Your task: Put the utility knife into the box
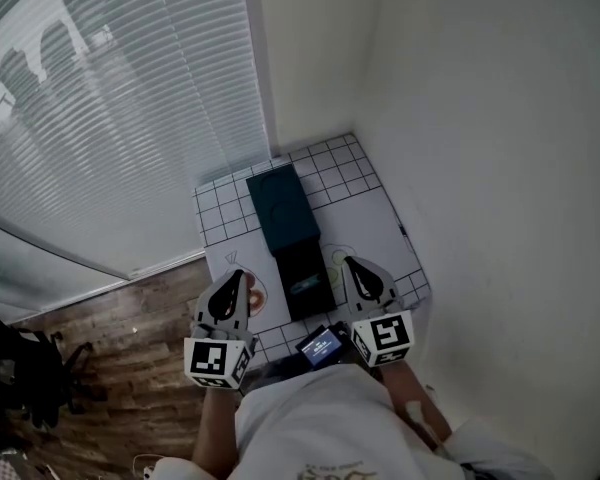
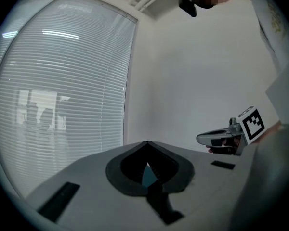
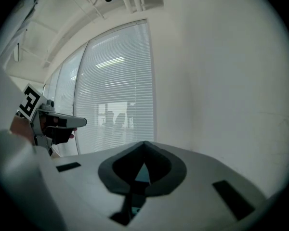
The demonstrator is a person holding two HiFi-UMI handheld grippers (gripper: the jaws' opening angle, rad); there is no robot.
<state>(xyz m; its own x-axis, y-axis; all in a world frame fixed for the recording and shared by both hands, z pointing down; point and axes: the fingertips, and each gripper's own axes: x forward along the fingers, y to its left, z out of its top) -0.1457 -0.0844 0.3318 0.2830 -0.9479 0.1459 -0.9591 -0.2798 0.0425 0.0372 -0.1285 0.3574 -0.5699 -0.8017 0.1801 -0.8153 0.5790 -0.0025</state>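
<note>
In the head view a dark box lies open in the middle of a small table with a grid mat [image 1: 345, 173]. Its teal lid [image 1: 283, 208] lies flat at the far side and its black tray [image 1: 302, 273] at the near side. A small pale object [image 1: 306, 288] lies in the tray; I cannot tell whether it is the utility knife. My left gripper [image 1: 236, 278] hovers left of the tray and my right gripper [image 1: 348, 264] hovers right of it. Both have their jaws together with nothing between them. Both gripper views point level at the wall and blinds, and the box is hidden in them.
A round orange mark [image 1: 257, 294] shows on the mat under the left gripper. A small device with a lit screen [image 1: 322, 346] sits at the table's near edge. White walls close the table in at the back and right, window blinds [image 1: 110, 118] at the left, over a wooden floor [image 1: 130, 358].
</note>
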